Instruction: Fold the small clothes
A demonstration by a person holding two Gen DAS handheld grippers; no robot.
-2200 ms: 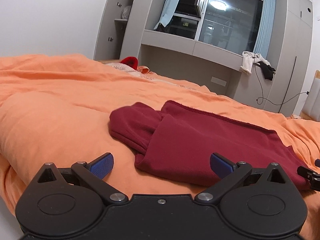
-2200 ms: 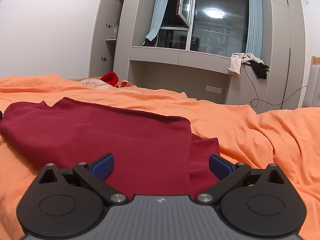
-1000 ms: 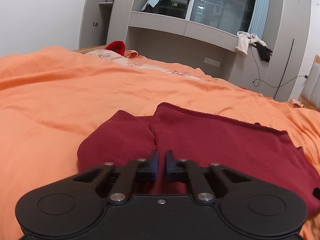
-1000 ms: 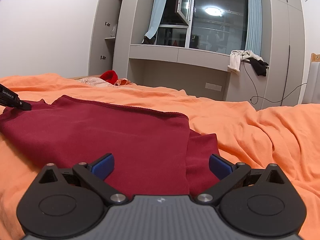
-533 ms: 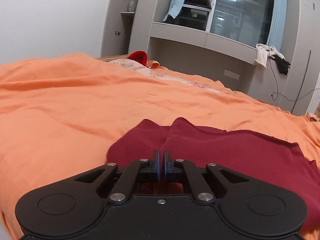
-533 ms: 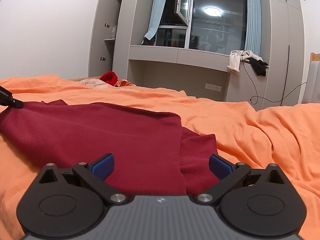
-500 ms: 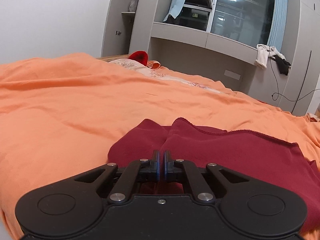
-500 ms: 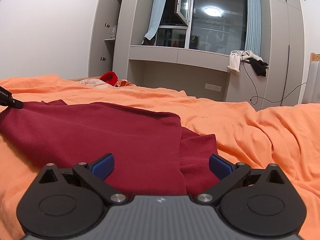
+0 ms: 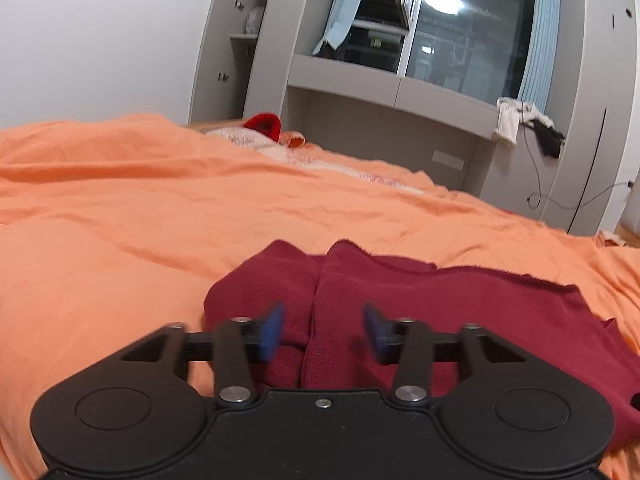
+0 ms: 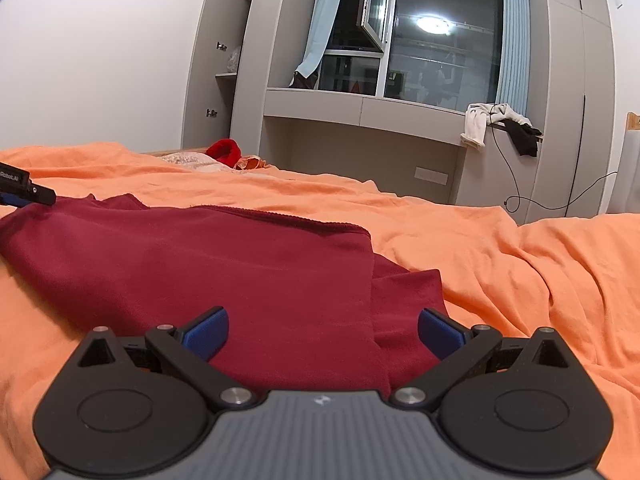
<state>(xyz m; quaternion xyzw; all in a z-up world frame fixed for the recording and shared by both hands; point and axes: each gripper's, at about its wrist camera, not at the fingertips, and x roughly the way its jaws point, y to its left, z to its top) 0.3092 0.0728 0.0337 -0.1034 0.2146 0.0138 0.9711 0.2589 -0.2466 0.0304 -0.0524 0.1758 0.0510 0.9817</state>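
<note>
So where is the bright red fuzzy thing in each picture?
Left wrist view: red fuzzy thing lies at the far edge of the orange bed, left of centre.
Right wrist view: there too, far left of centre.
Shared landmark: white cloth hanging off the grey ledge.

The room is evenly lit by a ceiling lamp, which shows as a white reflection (image 10: 432, 24) in the dark window glass (image 9: 472, 40) with mild glare around it. Shadows on the orange bedspread (image 9: 120, 208) are soft. The left view is smeared by motion, the blue pads (image 9: 272, 330) blurred; the right view is sharp. Both bend straight lines near the edges, and the corners go black.
</note>
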